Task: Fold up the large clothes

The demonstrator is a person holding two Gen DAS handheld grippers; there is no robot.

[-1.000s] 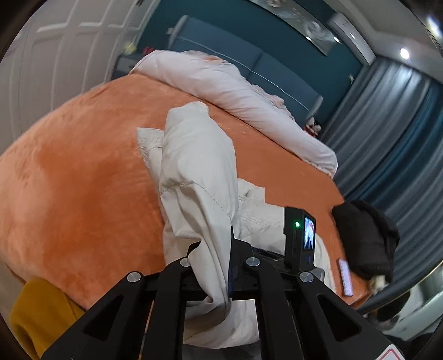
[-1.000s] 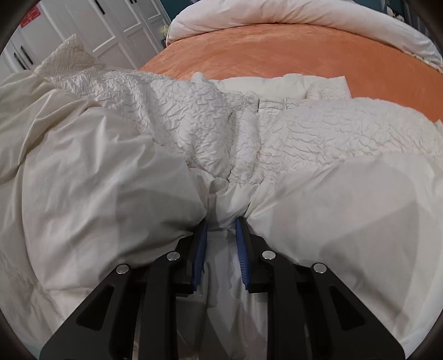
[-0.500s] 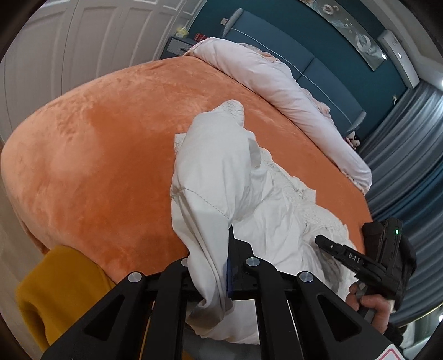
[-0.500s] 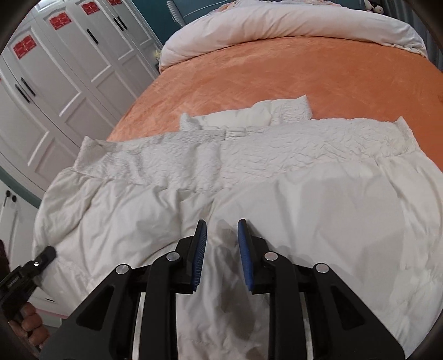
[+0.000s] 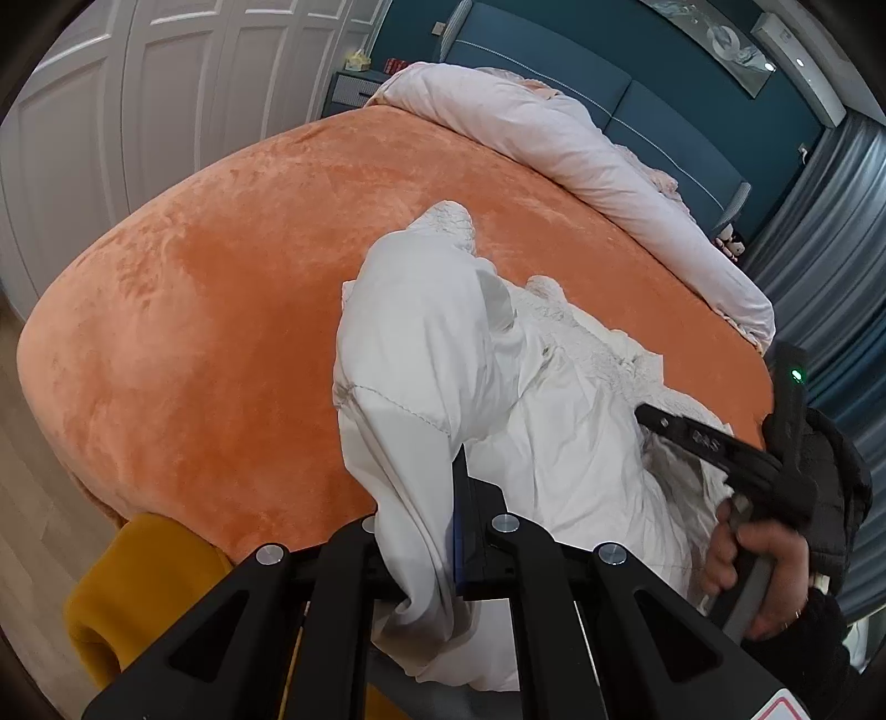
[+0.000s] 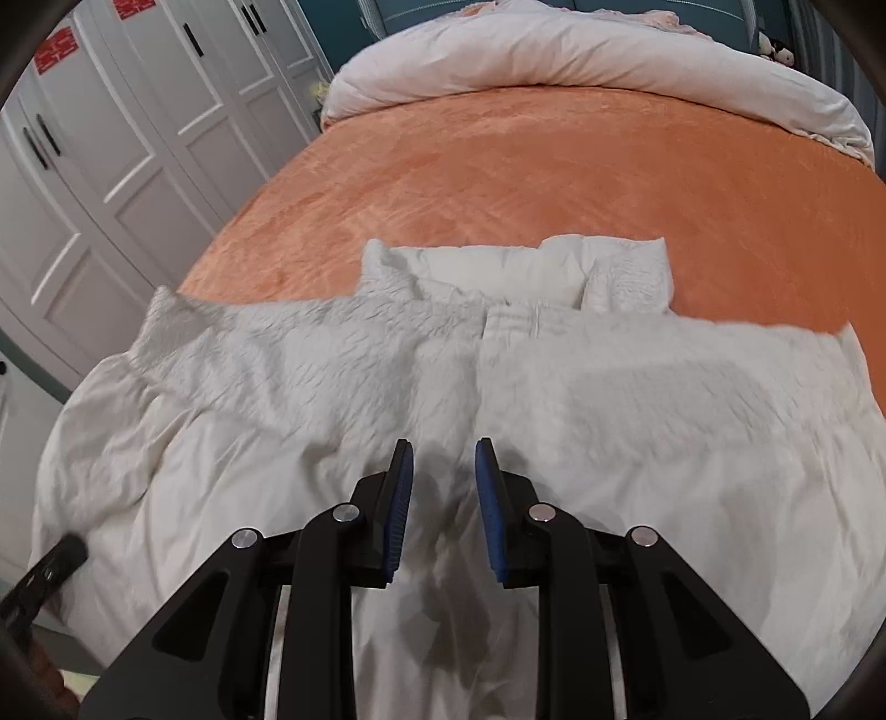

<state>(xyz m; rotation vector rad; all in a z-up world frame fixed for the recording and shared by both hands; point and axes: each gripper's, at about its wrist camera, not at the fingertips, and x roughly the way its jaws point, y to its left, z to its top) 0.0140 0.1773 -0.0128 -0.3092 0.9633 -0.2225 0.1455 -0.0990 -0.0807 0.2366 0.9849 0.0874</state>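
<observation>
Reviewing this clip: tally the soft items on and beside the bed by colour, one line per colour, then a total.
White: 2, the white garment held in the left gripper, and the rolled duvet at the head of the bed
Orange: 1, the orange blanket
Mustard yellow: 1, the yellow cushion beside the bed
Total: 4
The right gripper is open above the garment.

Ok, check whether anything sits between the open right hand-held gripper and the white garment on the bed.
Nothing visible does. The right hand-held gripper hangs open directly over the white garment, with only bare cloth under its fingers.
</observation>
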